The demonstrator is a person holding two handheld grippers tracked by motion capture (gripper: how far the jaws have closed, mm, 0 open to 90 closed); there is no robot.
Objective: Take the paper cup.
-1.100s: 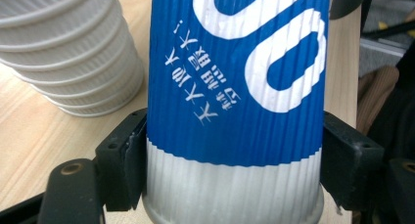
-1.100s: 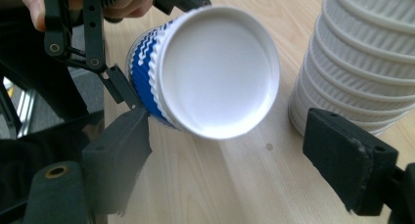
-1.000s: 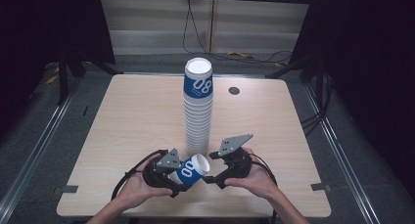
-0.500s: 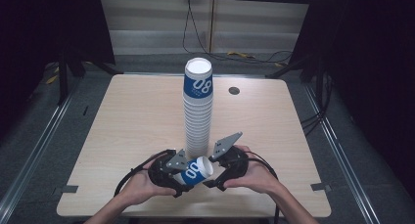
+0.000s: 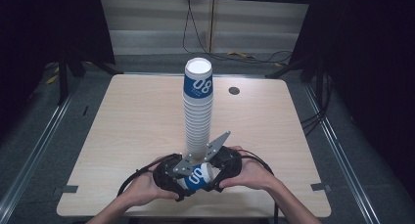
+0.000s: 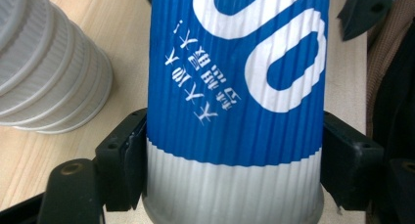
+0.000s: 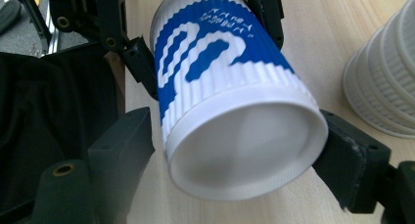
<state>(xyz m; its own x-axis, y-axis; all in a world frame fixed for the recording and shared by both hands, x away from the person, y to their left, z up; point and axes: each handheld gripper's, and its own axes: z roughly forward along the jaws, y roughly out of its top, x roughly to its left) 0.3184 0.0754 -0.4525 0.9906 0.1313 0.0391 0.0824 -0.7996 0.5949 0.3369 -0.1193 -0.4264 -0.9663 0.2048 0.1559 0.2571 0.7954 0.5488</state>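
Note:
A blue and white ribbed paper cup (image 5: 196, 178) lies on its side just above the table's near edge, held between both hands. My left gripper (image 5: 184, 181) is shut on the cup (image 6: 235, 87), with its jaws pressing the sides where the blue print meets the white band. My right gripper (image 5: 209, 174) is shut on the cup's base end (image 7: 240, 145), and the closed bottom faces its camera. A tall stack of the same cups (image 5: 198, 111) stands upright mid-table, just behind the grippers. Its lower white cups (image 6: 44, 62) (image 7: 386, 82) sit close beside the held cup.
The wooden table (image 5: 122, 126) has a small round dark grommet (image 5: 234, 90) at the back right. Black cables trail from both grippers near the front edge. Dark floor and metal rails surround the table, with cables on the floor behind it.
The cup has tipped from mouth-up-right to lying flatter between the hands. The right gripper has moved in and shut around its base. Both hands drew closer together and slightly toward the front edge.

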